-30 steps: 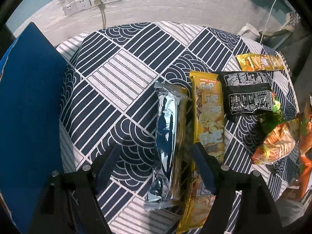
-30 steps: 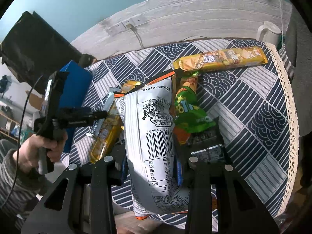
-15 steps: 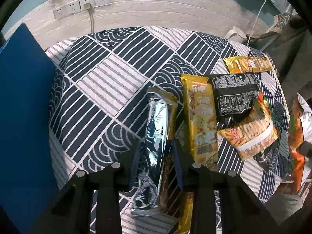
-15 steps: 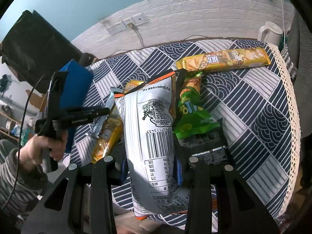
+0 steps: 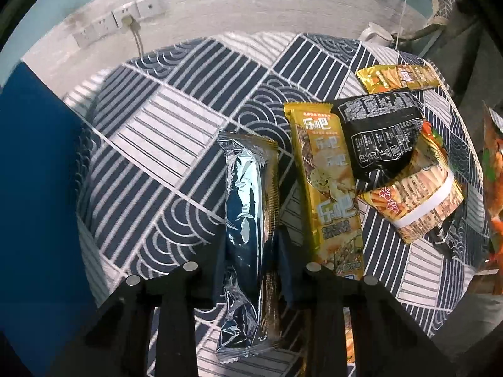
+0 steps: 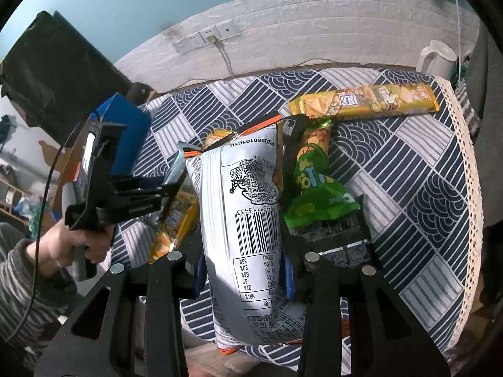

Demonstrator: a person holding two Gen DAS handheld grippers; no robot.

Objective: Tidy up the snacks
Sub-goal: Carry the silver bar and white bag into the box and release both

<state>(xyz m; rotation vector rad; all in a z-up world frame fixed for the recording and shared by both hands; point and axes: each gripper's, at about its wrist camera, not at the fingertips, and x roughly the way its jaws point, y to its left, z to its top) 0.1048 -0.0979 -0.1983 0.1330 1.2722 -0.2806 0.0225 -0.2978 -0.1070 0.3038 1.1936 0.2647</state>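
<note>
A long silver-blue foil snack pack [image 5: 248, 207] lies on the patterned tablecloth [image 5: 163, 144]. My left gripper [image 5: 253, 267] is closing tight on its lower half, pads pressing both sides. Right of it lie a yellow cracker pack [image 5: 327, 182], a black bag [image 5: 380, 135] and an orange stick-snack bag [image 5: 415, 204]. My right gripper [image 6: 245, 276] is shut on a white chip bag [image 6: 248, 220], held upright above the table with its barcode facing the camera. Behind it lie a green bag [image 6: 317, 194] and a long yellow pack [image 6: 364, 100].
A blue box [image 5: 34, 188] stands at the table's left edge. Wall sockets [image 5: 125, 22] with a cable sit behind the table. A white kettle [image 6: 437, 59] is at the far right corner. A hand [image 6: 78, 245] in a striped sleeve holds the left gripper's handle.
The left gripper's fingers went from wide apart around the foil pack to pressed against it. The orange stick-snack bag now lies flatter beside the black bag. The right gripper and chip bag stayed still.
</note>
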